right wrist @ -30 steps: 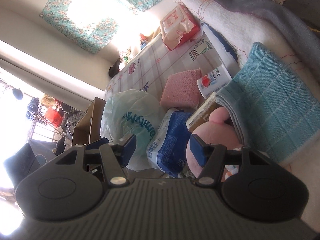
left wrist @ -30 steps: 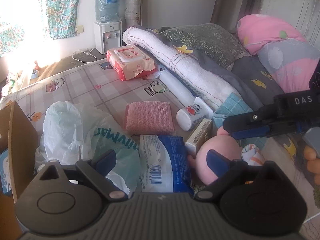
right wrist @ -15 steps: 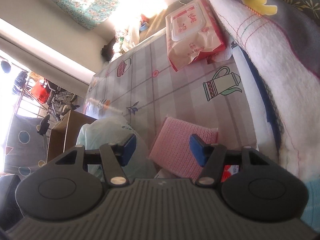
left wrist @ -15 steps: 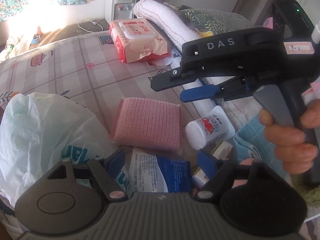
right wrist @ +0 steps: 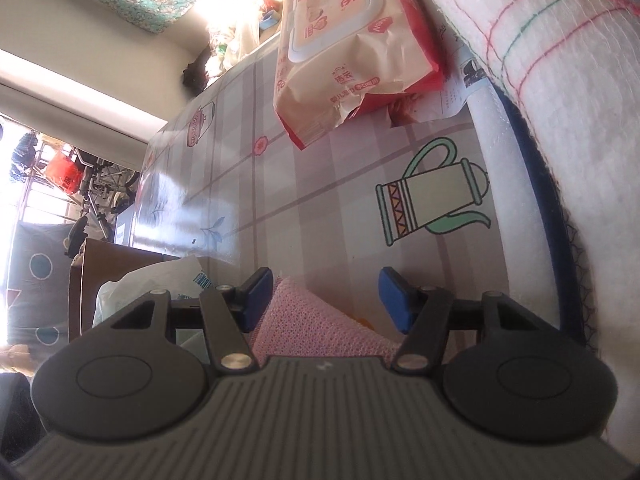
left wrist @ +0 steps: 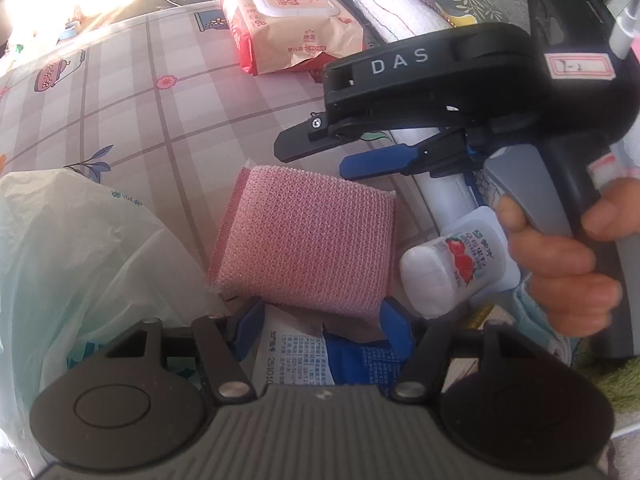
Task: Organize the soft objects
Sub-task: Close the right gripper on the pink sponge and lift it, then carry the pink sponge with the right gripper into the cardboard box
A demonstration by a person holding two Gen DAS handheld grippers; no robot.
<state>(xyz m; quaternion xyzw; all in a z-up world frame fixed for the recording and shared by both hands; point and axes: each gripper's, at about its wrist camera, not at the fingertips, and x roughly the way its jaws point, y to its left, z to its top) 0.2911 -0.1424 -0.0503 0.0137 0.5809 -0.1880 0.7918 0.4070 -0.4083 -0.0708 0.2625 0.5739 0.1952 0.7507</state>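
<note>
Plastic bag, far left on the checked surface. Pink scrubbing pad, centre, flat. Left claw over its near edge, closing, pads not pressing. Right claw over its far edge, apart. Yoghurt bottle, right.

Close downward views, shared pink sponge

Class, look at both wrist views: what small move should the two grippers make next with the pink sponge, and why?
Probably the left gripper should finish closing on the pink sponge. Its jaws are closing, with the sponge's near edge between its fingers, not yet visibly pinched. The right gripper is open over the sponge's far corner, so it should likely wait or back off.
</note>
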